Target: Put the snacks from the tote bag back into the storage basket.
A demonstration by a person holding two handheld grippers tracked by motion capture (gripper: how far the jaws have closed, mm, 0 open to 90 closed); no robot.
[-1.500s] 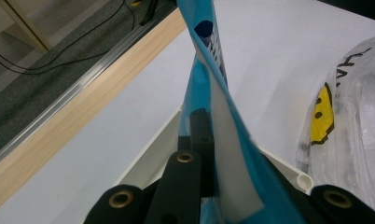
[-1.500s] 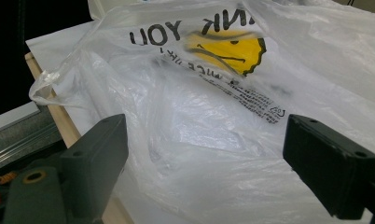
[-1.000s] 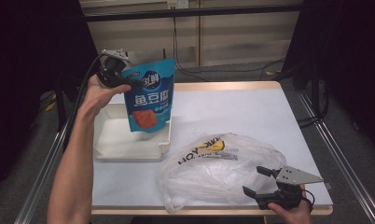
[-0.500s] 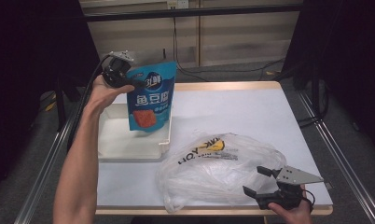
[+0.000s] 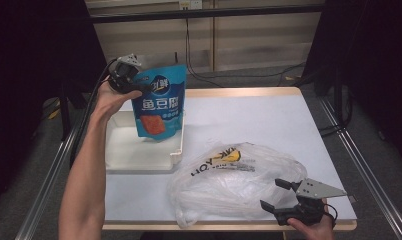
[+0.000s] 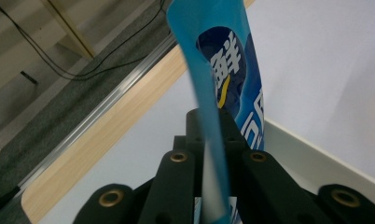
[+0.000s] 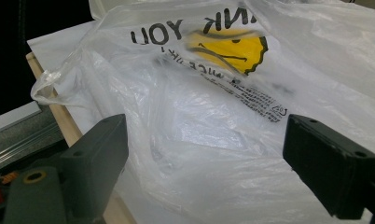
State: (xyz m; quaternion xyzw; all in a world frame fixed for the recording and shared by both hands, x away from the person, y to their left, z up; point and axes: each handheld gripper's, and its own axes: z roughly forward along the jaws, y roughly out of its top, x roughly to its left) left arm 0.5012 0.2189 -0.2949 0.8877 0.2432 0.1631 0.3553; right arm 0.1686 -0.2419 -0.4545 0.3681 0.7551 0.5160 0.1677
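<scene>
A blue snack pouch [image 5: 159, 102] with white characters hangs in the air over the white tray [image 5: 139, 160], pinched at its top edge by my left gripper [image 5: 141, 88]. In the left gripper view the black jaws are shut on the pouch [image 6: 223, 79] edge-on. A crumpled clear plastic bag [image 5: 234, 180] with a yellow smiley and "THANK YOU" print lies on the table's front middle. My right gripper [image 5: 275, 195] stands open at the bag's right front edge. In the right gripper view the bag [image 7: 213, 93] lies just ahead of the wide-spread jaws.
The white table surface [image 5: 259, 120] has free room at the back right. The wooden front edge [image 5: 229, 226] runs just below the bag. Metal rails [image 5: 369, 170] flank the table, and cables trail on the floor behind.
The left hand has carried the pouch slightly right and lower over the tray. The right gripper has stayed in place, still open.
</scene>
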